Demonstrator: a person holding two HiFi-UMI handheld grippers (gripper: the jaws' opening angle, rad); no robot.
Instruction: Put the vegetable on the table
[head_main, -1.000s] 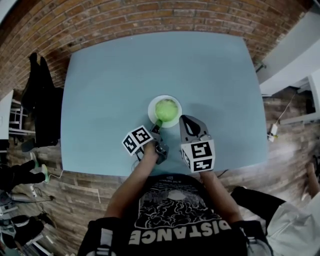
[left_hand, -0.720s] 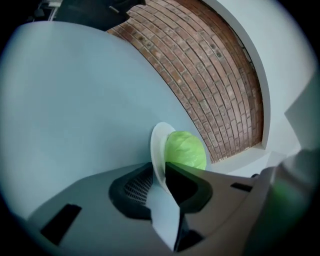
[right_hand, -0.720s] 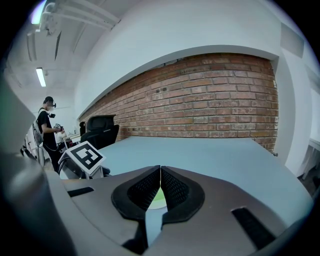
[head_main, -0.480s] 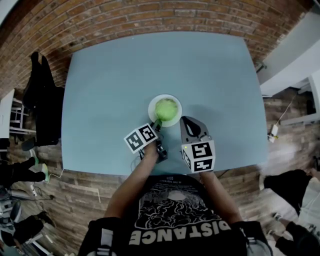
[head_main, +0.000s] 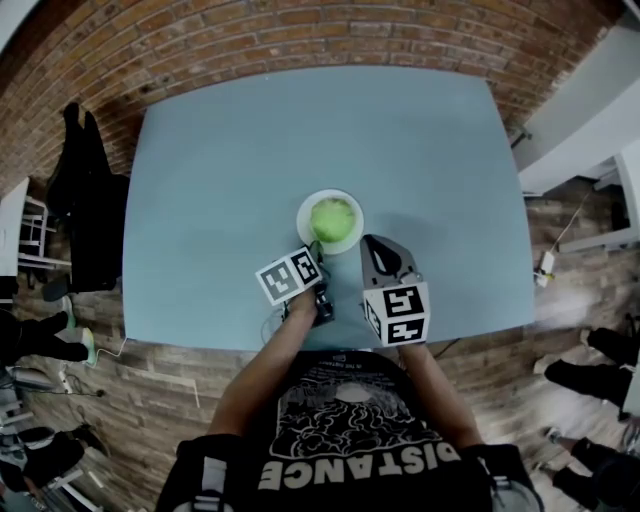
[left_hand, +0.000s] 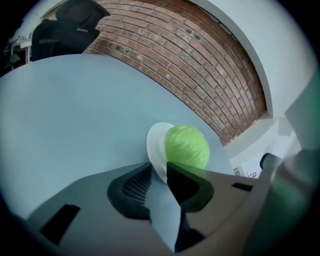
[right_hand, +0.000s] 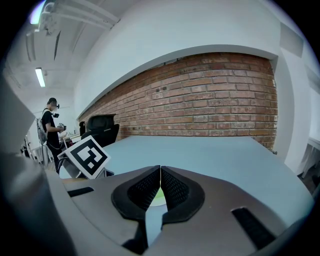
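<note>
Green cabbage (head_main: 333, 217) on white plate (head_main: 304, 228) (on the blue table (head_main: 200, 170)), left gripper (left_hand: 158, 174) parted near the plate's rim, holding nothing, right gripper (right_hand: 160, 172) closed, empty.

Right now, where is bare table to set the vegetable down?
Bare table lies left, right and beyond the plate, out to the far edge. Crowded at the near edge: the left hand-held gripper and right hand-held gripper sit by the cabbage.

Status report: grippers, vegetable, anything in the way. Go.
Left gripper open, at the plate rim. Right gripper shut, empty. Cabbage on the plate, not gripped. Nothing blocking the table.
</note>
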